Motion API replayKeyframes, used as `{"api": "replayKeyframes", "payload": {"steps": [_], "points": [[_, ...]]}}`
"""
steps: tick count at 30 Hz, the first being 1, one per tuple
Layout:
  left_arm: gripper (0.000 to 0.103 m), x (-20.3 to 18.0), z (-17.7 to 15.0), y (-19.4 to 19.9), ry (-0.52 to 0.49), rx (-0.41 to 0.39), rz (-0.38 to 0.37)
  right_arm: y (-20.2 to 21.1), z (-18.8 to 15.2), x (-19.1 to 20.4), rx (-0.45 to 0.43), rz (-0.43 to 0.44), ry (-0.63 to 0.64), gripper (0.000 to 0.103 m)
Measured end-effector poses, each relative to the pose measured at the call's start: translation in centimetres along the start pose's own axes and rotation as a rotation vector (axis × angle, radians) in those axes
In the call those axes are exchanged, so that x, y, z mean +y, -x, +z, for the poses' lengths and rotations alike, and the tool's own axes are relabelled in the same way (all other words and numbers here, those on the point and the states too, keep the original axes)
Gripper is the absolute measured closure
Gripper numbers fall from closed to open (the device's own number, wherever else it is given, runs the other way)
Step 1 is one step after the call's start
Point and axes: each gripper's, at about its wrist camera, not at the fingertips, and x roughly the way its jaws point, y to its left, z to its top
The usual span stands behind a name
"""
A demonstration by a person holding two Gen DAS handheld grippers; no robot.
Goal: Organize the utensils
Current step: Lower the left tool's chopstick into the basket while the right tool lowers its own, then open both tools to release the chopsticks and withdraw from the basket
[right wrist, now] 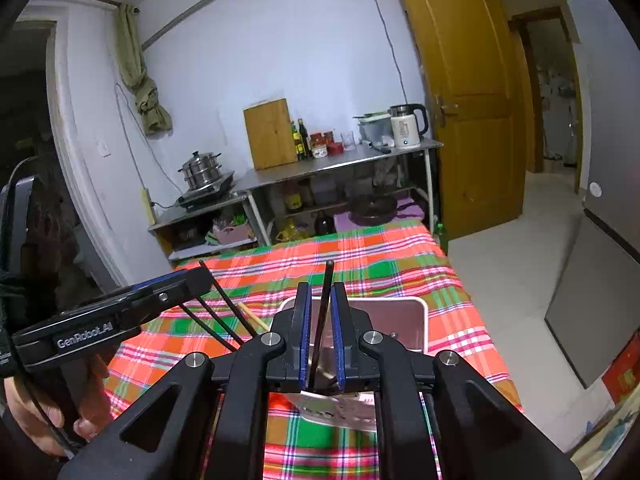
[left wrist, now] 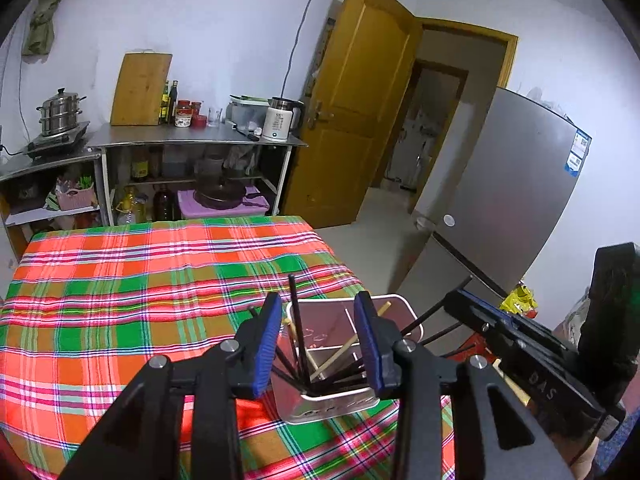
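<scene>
A white-rimmed metal utensil holder (left wrist: 396,303) stands near the right edge of the plaid-covered table (left wrist: 120,288), holding several black chopsticks (left wrist: 295,320) and a few wooden ones (left wrist: 340,354). My left gripper (left wrist: 320,344) is open, its blue pads on either side of the holder's near end. My right gripper (right wrist: 320,332) is narrowly closed around one black chopstick (right wrist: 325,300) standing up above the holder (right wrist: 418,308). The right gripper also shows in the left wrist view (left wrist: 460,300), and the left gripper shows in the right wrist view (right wrist: 192,280).
A steel shelf unit (left wrist: 192,138) with cutting board, bottles, kettle and steamer pot stands against the far wall. A grey fridge (left wrist: 512,200) and an open wooden door (left wrist: 360,100) are to the right. The table's right edge drops to the floor.
</scene>
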Motion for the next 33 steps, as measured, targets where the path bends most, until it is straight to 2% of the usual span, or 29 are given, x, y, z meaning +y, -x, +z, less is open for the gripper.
{"api": "replayKeyframes", "payload": {"steps": [7,12,14,16,19,22,25,29,33], "points": [[0.064,0.5,-0.2,-0.2,0.007,0.011,0.018,-2.1,-0.8,-0.6,0.059,0.028,-0.051,0.099],[0.064,0.4,1.1,-1.1,-0.002,-0.012,0.021,-1.4,-0.2,-0.6,0.025,0.033,-0.051,0.099],[0.069,0.5,1.4,-1.7,0.006,-0.008,0.011,-1.6,0.0,-0.7,0.026,0.032,-0.047,0.099],[0.088,0.2,1.3,-2.2,-0.001,0.0,0.003,-2.0,-0.1,-0.6,0.034,0.02,-0.034,0.099],[0.097,0.0,0.8,-3.3,-0.006,0.031,-0.002,-2.7,-0.7,-0.5,0.051,0.017,-0.03,0.099],[0.097,-0.1,0.2,-4.1,-0.015,0.059,0.007,-3.1,-0.8,-0.6,0.073,0.019,-0.038,0.101],[0.097,-0.1,0.0,-3.6,-0.011,0.053,0.003,-2.7,-0.7,-0.6,0.075,0.018,-0.033,0.101],[0.094,-0.1,0.3,-2.0,-0.003,0.019,0.0,-0.8,-0.2,-0.4,0.028,0.028,-0.034,0.092],[0.075,-0.5,-0.1,-0.2,-0.012,-0.008,0.011,1.0,-0.2,0.1,-0.005,0.02,-0.017,0.091]]}}
